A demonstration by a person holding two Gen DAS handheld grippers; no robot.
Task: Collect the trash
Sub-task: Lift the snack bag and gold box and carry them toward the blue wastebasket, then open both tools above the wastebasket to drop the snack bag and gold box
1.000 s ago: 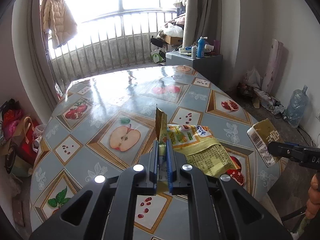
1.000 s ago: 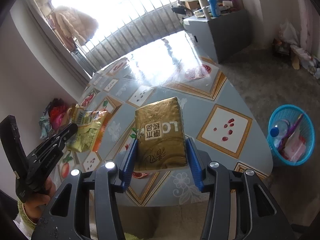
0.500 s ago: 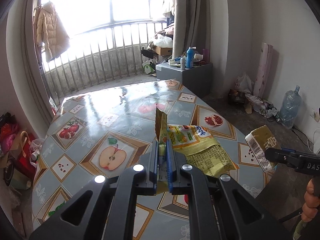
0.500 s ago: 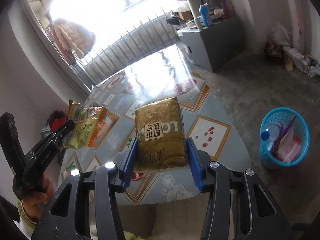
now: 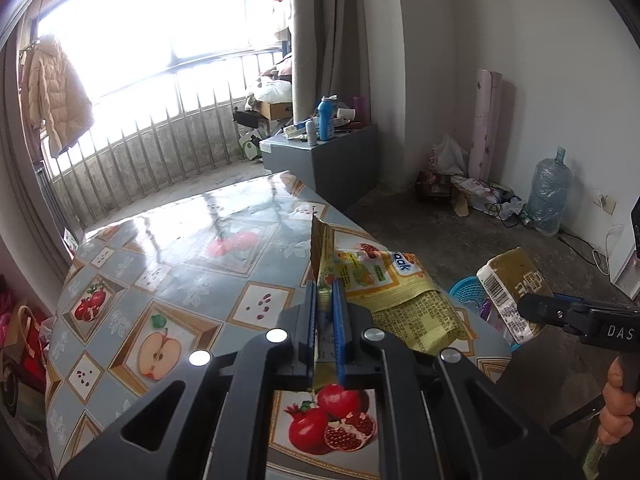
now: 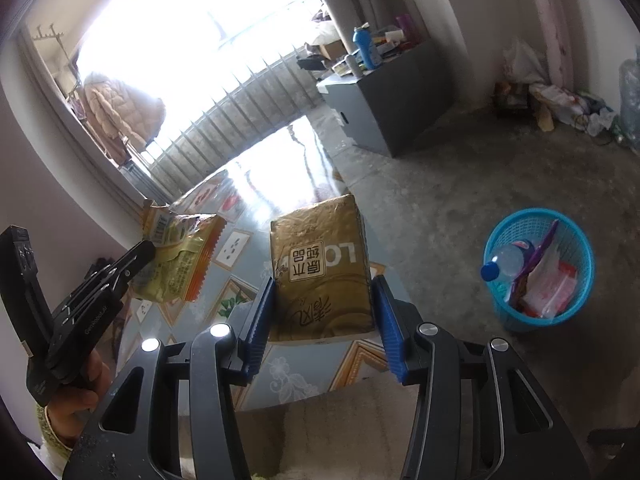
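My left gripper (image 5: 325, 292) is shut on the edge of a yellow snack bag (image 5: 394, 296), held in the air over the table's right side. In the right wrist view the same snack bag (image 6: 182, 262) hangs at the left from the left gripper (image 6: 142, 254). My right gripper (image 6: 322, 280) is shut on a gold tissue pack (image 6: 320, 270), its blue pads pressing both sides. That tissue pack (image 5: 508, 292) shows at the right of the left wrist view. A blue trash basket (image 6: 536, 268) with a bottle and wrappers stands on the floor to the right, below both loads.
A round table (image 5: 168, 272) with a fruit-print cover lies below. A grey cabinet (image 5: 340, 160) with bottles stands behind it, near a barred window. A large water jug (image 5: 548, 196) and floor clutter sit by the right wall. A person's hand (image 5: 618, 408) grips the right tool.
Both grippers have carried their loads to the right, off toward the table's edge. The blue basket has come nearer in the right wrist view and now appears in the left wrist view.
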